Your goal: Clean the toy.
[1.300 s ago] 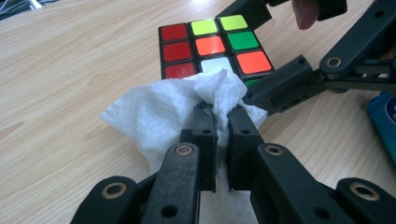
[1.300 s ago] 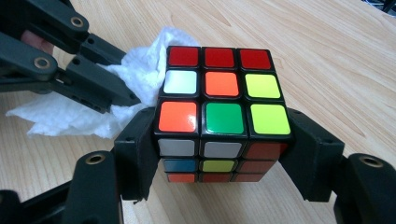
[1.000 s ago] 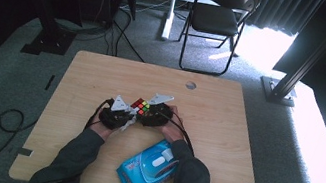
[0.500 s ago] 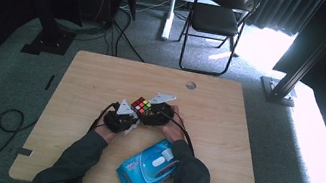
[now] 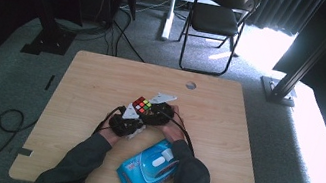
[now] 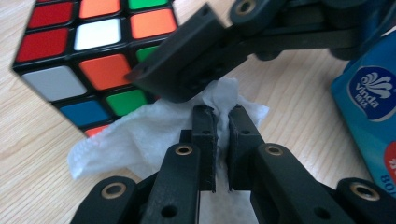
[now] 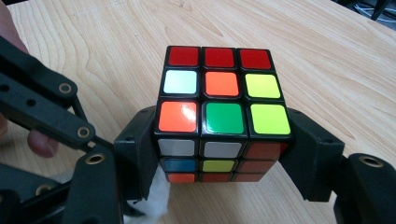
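Where readable, blue tissue pack [image 6: 369,107] says "Vinda"

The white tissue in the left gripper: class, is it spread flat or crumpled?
Crumpled. The left gripper pinches the white tissue into creased folds beside the cube.

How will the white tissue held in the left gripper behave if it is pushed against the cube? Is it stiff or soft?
Probably soft and floppy: the white tissue bunches and creases around the left gripper, whose jaws are pinched on it. It looks thin and light, so it would likely fold against the cube rather than move it, since the right gripper clamps the cube on both sides.
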`<action>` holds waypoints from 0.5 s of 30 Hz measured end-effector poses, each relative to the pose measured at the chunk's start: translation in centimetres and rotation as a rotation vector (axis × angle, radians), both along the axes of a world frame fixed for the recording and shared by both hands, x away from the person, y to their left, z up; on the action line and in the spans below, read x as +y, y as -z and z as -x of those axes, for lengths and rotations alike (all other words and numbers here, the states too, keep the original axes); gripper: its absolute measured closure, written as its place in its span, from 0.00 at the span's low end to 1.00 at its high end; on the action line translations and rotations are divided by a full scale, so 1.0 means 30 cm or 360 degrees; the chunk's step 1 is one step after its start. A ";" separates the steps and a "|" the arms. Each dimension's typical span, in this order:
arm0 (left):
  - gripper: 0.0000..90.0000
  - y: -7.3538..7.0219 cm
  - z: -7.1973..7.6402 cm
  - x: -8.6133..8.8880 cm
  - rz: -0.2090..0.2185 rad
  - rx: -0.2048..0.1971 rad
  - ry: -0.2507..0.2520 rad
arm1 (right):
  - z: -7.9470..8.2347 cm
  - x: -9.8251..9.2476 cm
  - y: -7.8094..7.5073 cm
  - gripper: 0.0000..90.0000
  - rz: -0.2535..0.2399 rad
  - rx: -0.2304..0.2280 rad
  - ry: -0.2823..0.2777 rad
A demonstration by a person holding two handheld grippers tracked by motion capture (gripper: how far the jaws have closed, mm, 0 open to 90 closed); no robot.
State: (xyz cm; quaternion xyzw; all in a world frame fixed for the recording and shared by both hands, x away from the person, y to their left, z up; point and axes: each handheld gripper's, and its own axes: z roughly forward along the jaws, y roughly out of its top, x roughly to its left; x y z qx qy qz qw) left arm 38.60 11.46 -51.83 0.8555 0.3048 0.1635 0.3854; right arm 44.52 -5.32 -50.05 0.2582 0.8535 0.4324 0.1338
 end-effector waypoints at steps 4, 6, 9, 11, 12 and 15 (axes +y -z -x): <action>0.93 0.000 -0.002 0.003 -0.0005 -0.0004 -0.0011 | 0.001 -0.001 -0.001 0.38 -0.0011 0.0001 0.0003; 0.93 -0.002 -0.003 0.009 -0.0002 -0.0007 -0.0021 | 0.001 -0.002 -0.001 0.38 -0.0014 0.0002 0.0006; 0.93 -0.003 -0.006 0.017 0.0001 -0.0004 -0.0031 | 0.000 -0.003 -0.001 0.38 -0.0012 -0.0004 0.0005; 0.93 -0.003 -0.008 0.022 0.0005 0.0000 -0.0035 | 0.000 -0.003 -0.001 0.38 -0.0011 -0.0006 0.0006; 0.93 -0.003 -0.010 0.027 0.0018 0.0006 -0.0045 | 0.000 -0.003 -0.001 0.38 -0.0010 -0.0008 0.0008; 0.93 0.003 -0.015 0.041 0.0021 0.0013 -0.0082 | 0.000 -0.005 -0.001 0.38 -0.0008 -0.0007 0.0017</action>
